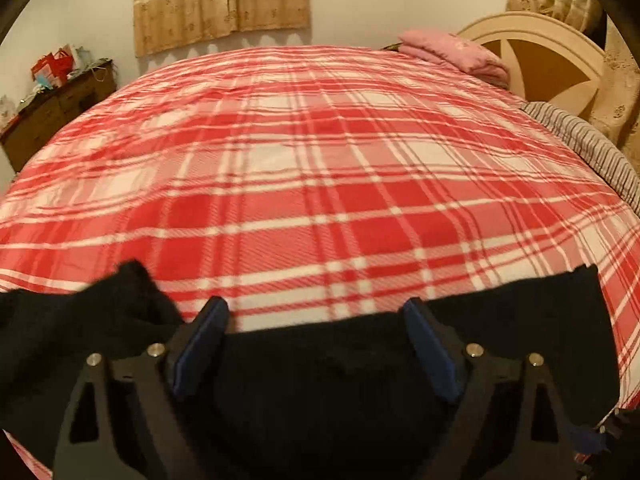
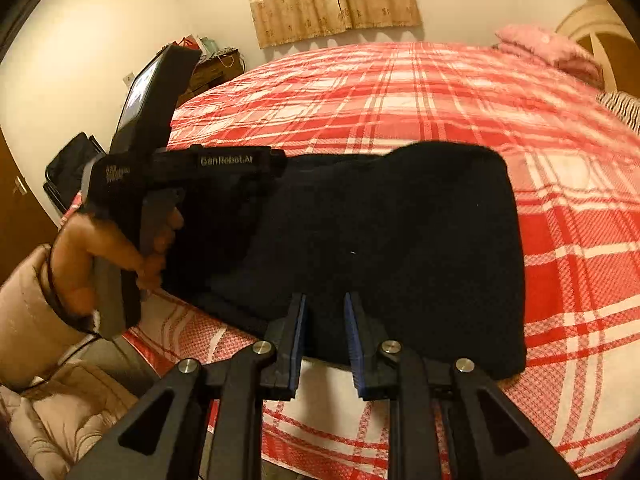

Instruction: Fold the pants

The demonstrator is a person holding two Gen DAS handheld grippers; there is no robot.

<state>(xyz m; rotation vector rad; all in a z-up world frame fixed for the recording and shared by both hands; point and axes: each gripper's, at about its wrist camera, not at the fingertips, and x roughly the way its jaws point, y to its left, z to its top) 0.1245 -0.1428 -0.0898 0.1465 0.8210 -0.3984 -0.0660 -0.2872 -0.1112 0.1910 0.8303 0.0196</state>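
Observation:
The black pants (image 2: pixel 400 240) lie folded in a thick rectangular bundle near the front edge of the bed; in the left wrist view they (image 1: pixel 320 360) fill the bottom under the fingers. My left gripper (image 1: pixel 316 312) is wide open just above the pants' far edge, nothing between its blue pads. In the right wrist view the left gripper's body (image 2: pixel 192 184) sits at the bundle's left end, held by a hand. My right gripper (image 2: pixel 325 300) is partly open over the near edge of the pants, its fingers apart with cloth below them.
The bed carries a red and white plaid blanket (image 1: pixel 320 160). A pink folded cloth (image 1: pixel 456 54) lies by the cream headboard (image 1: pixel 560 68). A dark dresser (image 1: pixel 52 108) with clutter stands at the far left. A padded beige jacket (image 2: pixel 60 408) is at the lower left.

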